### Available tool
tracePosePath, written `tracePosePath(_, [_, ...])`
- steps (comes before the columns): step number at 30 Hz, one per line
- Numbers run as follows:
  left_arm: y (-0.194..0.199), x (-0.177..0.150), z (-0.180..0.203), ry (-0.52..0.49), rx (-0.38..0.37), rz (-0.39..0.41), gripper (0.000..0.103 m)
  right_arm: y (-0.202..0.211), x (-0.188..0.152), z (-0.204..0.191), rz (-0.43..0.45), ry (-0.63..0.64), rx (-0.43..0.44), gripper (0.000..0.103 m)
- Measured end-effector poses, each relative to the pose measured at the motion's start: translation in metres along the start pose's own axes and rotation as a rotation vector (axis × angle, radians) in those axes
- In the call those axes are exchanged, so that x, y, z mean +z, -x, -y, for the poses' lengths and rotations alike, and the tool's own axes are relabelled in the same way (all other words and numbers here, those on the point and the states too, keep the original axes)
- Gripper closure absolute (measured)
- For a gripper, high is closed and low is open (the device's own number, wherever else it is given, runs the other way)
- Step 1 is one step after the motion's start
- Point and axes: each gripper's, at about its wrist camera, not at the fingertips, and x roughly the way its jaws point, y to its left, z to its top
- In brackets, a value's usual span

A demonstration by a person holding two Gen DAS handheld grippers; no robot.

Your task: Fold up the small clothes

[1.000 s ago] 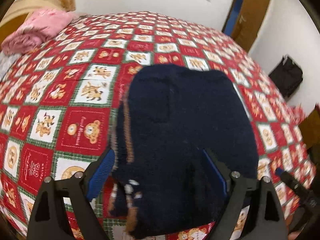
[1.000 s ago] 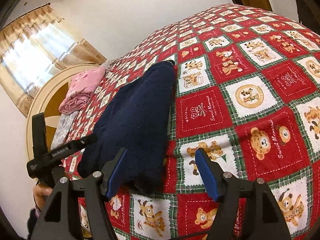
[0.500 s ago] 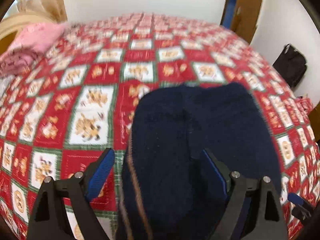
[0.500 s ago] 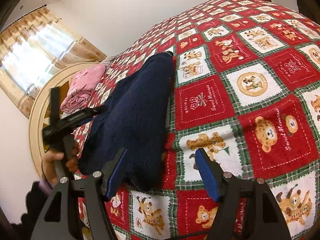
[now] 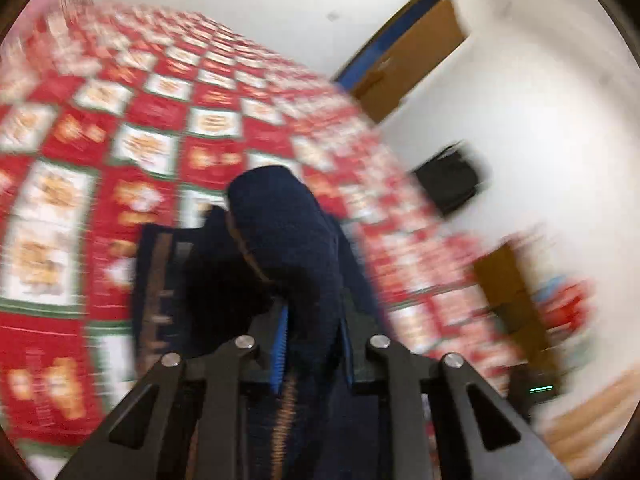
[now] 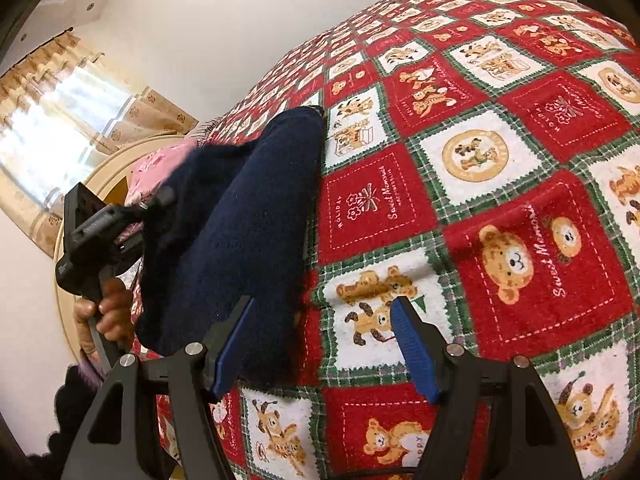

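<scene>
The left gripper has its two blue pads drawn close together with a bunched fold of the navy knitted garment pinched between them; the cloth rises ahead of the fingers in a rounded hump, and a flatter layer with a brown stripe spreads to the left of and below the fingers onto the red teddy-bear bedspread. That view is blurred, so finer detail of the fold cannot be told. In the right wrist view, the right gripper stands wide apart and grips nothing; the garment's near edge lies just ahead of and against its left finger, while its right finger hangs over bare bedspread. The garment stretches away forward and to the left of this tool, its far left side lifted up by the other tool, which a hand holds.
</scene>
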Motion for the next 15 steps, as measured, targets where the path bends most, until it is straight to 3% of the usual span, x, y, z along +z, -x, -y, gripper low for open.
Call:
tracePosePath(1, [-0.001,0.002,-0.013,0.040,-0.044,-0.007,0.080,0.000,0.000,0.000,-0.001,0.001,0.001,0.033])
tracePosePath(5, [-0.007,0.005,-0.063,0.180,0.136,-0.010,0.083,0.001,0.002,-0.002,0.002,0.006,0.003,0.033])
tracePosePath(8, [-0.001,-0.004,-0.088,0.276,0.130,-0.005,0.080,0.004,0.003,-0.002,0.010,0.014,0.002,0.033])
tracePosePath(11, [0.006,-0.005,-0.081,0.267,0.206,0.001,0.062,0.000,0.004,-0.003,0.006,0.011,-0.003,0.033])
tracePosePath(15, [0.025,-0.002,-0.053,0.196,0.297,0.010,0.057,0.003,0.003,-0.014,0.021,0.044,0.005,0.033])
